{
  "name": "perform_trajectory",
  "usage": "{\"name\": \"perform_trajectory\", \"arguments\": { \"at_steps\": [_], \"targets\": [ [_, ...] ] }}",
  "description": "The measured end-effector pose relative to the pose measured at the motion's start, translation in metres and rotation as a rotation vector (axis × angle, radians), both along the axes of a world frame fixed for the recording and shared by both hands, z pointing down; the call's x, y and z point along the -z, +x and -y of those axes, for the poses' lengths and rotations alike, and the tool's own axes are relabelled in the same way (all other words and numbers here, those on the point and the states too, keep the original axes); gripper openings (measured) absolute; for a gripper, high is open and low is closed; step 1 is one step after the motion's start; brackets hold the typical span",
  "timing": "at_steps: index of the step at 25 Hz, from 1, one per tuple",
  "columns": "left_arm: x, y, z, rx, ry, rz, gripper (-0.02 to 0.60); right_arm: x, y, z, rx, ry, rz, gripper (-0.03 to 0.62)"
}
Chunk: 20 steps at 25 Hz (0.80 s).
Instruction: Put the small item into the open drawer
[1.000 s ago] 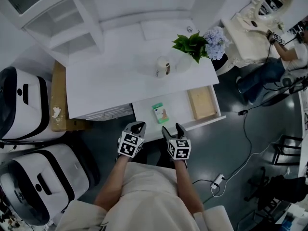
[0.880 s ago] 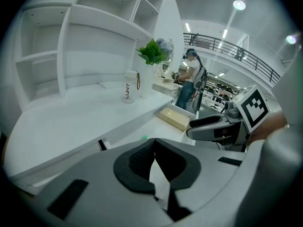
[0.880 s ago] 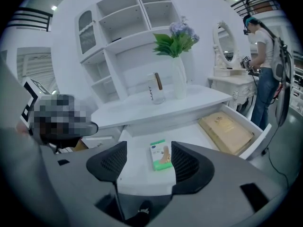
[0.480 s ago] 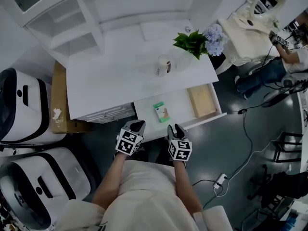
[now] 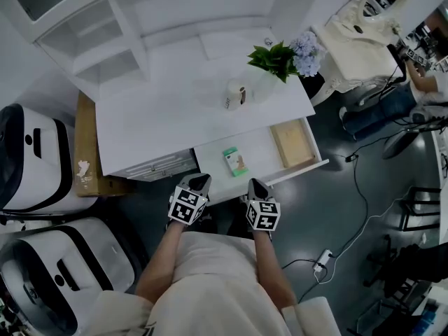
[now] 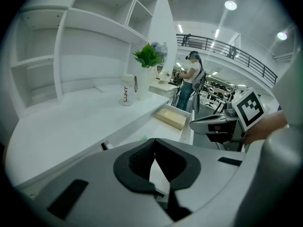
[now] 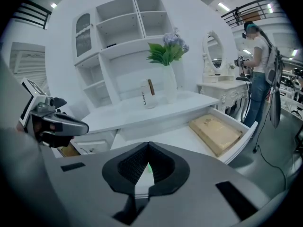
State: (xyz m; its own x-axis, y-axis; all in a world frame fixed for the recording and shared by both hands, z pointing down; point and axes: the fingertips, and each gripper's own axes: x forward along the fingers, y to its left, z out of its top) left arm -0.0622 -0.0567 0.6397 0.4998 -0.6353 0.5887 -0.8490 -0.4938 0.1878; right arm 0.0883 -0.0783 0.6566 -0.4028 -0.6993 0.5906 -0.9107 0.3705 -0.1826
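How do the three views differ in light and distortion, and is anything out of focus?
Head view: dim and bluish, white desk top brightest, dark floor loses detail. Left gripper view: strong fisheye with black corners, ceiling lamp glares. Right gripper view: same fisheye, bent shelves; small green item is blurred.

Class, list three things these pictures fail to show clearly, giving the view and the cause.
1. Print on the green packet: head view, too small to read.
2. The cardboard box: head view, the desk top covers its right side.
3. The bystander: head view, cut off by the right edge.
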Motion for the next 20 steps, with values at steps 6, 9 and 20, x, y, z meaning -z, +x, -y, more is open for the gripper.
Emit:
{"name": "perform_trajectory", "arguments": {
  "at_steps": [6, 9, 20],
  "targets": [
    [-0.001, 0.002, 0.000, -0.011, 0.008, 0.014, 0.015, -0.001, 0.002, -0.001, 0.000, -0.001, -0.008, 0.026],
    [-0.008, 0.003, -0.005, -0.027, 0.004, 0.060, 0.015, 0.000, 0.005, -0.002, -0.014, 0.005, -0.006, 0.026],
    [-0.002, 0.006, 0.000, -0.053, 0.020, 0.041, 0.015, -0.003, 0.009, -0.005, -0.037, -0.003, -0.010, 0.026]
  ]
}}
